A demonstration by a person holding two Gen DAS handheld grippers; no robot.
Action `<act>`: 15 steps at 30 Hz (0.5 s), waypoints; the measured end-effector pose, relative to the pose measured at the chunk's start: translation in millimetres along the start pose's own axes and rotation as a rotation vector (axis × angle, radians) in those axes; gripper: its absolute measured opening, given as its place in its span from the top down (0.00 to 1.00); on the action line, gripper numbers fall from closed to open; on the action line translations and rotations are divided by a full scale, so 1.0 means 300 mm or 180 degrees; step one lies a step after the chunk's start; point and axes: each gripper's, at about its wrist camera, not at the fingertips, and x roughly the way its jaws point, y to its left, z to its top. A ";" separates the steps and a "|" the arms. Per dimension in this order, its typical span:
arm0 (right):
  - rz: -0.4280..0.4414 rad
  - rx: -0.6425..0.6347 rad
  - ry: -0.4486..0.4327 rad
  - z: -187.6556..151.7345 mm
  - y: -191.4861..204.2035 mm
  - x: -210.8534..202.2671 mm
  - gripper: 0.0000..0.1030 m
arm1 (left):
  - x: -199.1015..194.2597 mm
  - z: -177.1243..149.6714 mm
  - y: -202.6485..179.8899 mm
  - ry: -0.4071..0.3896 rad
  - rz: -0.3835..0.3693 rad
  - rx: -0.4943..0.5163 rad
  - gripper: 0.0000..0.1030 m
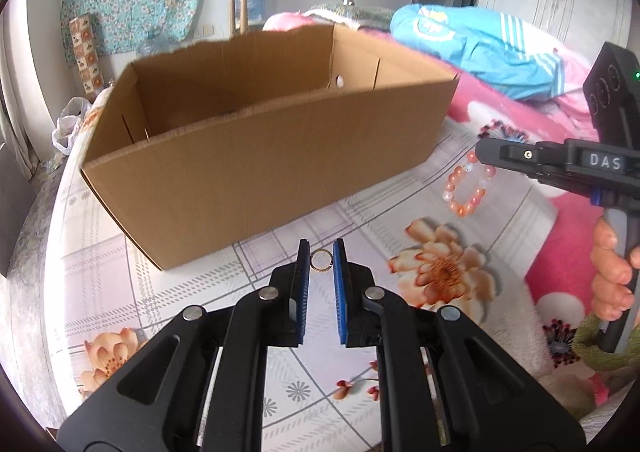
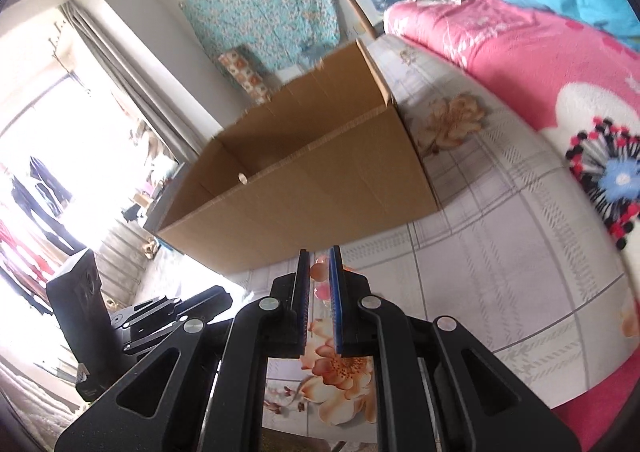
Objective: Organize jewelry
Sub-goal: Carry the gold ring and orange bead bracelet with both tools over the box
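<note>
Two light pieces: my left tongs [image 1: 321, 252] pinch a stiff, slippery ring [image 1: 321, 260] across its rim. My right tongs [image 2: 319, 261] clamp a limp bracelet [image 1: 468, 188] by its hard beads; it dangles.

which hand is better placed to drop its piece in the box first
Left, probably. The left gripper pinches the ring close to the cardboard box, squarely facing its near wall. The right gripper holds the bead bracelet out beyond the box's end.
</note>
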 end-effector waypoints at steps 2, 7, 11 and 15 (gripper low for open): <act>0.0045 0.0007 -0.0048 0.019 0.006 -0.024 0.91 | -0.036 0.019 -0.004 -0.0052 -0.0036 -0.0002 0.90; 0.0111 -0.0077 -0.0189 0.089 0.066 -0.095 0.91 | -0.128 0.091 -0.018 -0.0218 -0.0151 0.0008 0.90; 0.0212 -0.0175 -0.0324 0.148 0.129 -0.164 0.91 | -0.194 0.171 -0.008 -0.0309 -0.0354 -0.0007 0.90; 0.0362 -0.0261 -0.0363 0.228 0.179 -0.174 0.91 | -0.222 0.263 0.015 -0.0389 -0.0419 0.0050 0.90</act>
